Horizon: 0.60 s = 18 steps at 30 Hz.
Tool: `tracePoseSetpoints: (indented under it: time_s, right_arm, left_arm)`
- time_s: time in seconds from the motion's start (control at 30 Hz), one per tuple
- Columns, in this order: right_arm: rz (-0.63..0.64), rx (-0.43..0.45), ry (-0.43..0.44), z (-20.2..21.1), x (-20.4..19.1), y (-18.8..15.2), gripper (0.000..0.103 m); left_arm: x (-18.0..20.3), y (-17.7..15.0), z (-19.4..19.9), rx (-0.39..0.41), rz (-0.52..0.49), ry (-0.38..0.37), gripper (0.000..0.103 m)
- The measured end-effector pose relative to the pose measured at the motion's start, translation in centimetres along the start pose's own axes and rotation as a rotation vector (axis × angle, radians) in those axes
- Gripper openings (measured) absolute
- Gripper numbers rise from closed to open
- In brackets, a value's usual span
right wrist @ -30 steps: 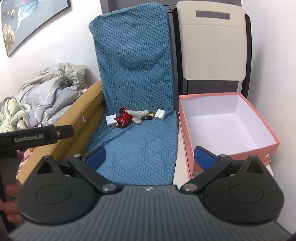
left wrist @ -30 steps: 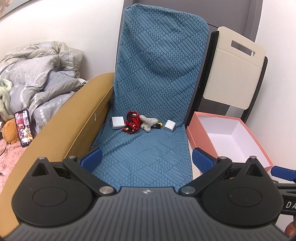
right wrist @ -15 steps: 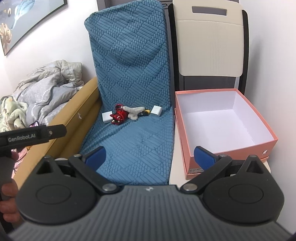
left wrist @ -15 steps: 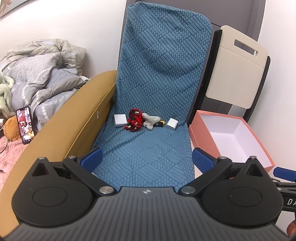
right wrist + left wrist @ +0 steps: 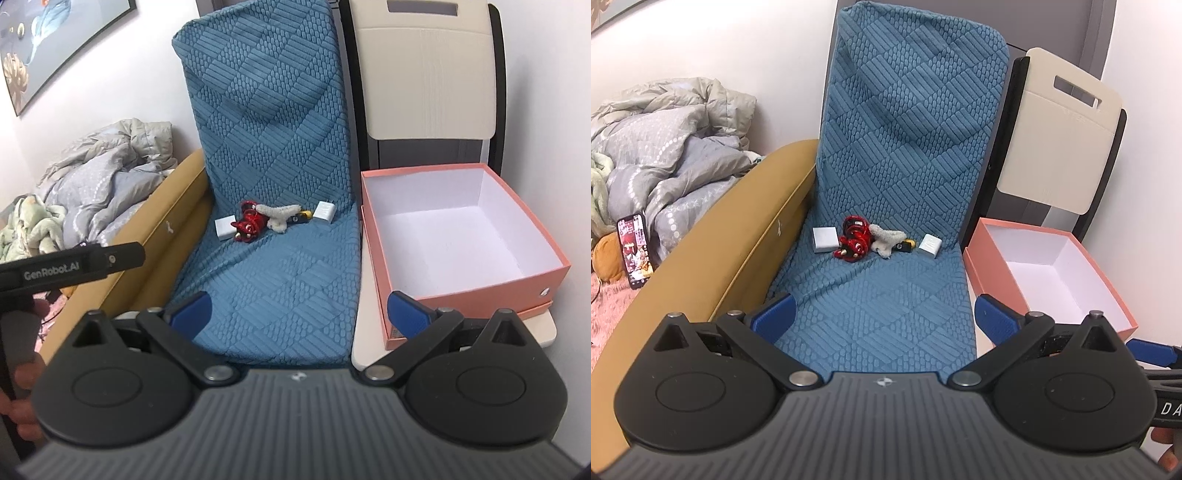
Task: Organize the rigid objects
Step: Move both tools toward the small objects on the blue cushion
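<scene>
A row of small things lies at the back of the blue cushion [image 5: 886,295], where seat meets backrest. Leftmost is a flat white box [image 5: 825,239], just beside it a glossy red toy [image 5: 854,240], then a pale fuzzy piece [image 5: 885,239] touching the toy, a small black-and-yellow item [image 5: 905,245] too small to make out, and a white charger [image 5: 931,246] at the right end. From the right wrist the same row reads white box [image 5: 226,228], red toy [image 5: 250,223], fuzzy piece [image 5: 279,216], charger [image 5: 324,212].

The cushion is quilted in a block pattern and runs up a tall backrest. Left of it is a tan padded edge [image 5: 713,258], and beyond that a heap of grey bedding [image 5: 665,158] with a lit phone [image 5: 634,254] propped against it. Right of the cushion an open pink box [image 5: 1049,273] with a bare white inside sits on a cream surface [image 5: 369,339]; behind it stands a cream folding chair [image 5: 428,74]. The walls are white, with a framed picture [image 5: 48,48] high to the left of the cushion.

The left claw [image 5: 884,317] hangs over the cushion's front part, its blue fingers spread wide, gripping nothing, well apart from the row. The right claw [image 5: 299,312] is equally wide open and empty, one finger over the cushion's front and the other before the pink box's near corner.
</scene>
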State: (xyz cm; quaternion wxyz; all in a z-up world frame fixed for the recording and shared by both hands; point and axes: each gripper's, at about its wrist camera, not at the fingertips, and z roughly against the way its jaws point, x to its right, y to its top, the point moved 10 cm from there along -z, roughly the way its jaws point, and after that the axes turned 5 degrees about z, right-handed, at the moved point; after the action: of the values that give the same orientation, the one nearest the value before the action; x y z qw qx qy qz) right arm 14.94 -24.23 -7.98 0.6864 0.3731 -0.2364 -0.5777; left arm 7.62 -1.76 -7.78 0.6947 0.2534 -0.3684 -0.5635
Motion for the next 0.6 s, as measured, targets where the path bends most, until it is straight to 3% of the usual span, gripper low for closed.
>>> tracePoseSetpoints:
  time_s: [0.6]
  right_arm:
    - [-0.022, -0.070, 0.012, -5.3, 1.3, 0.3, 0.103]
  left_arm:
    - [-0.4, 0.9, -7.2, -0.084, 0.006, 0.016, 0.103]
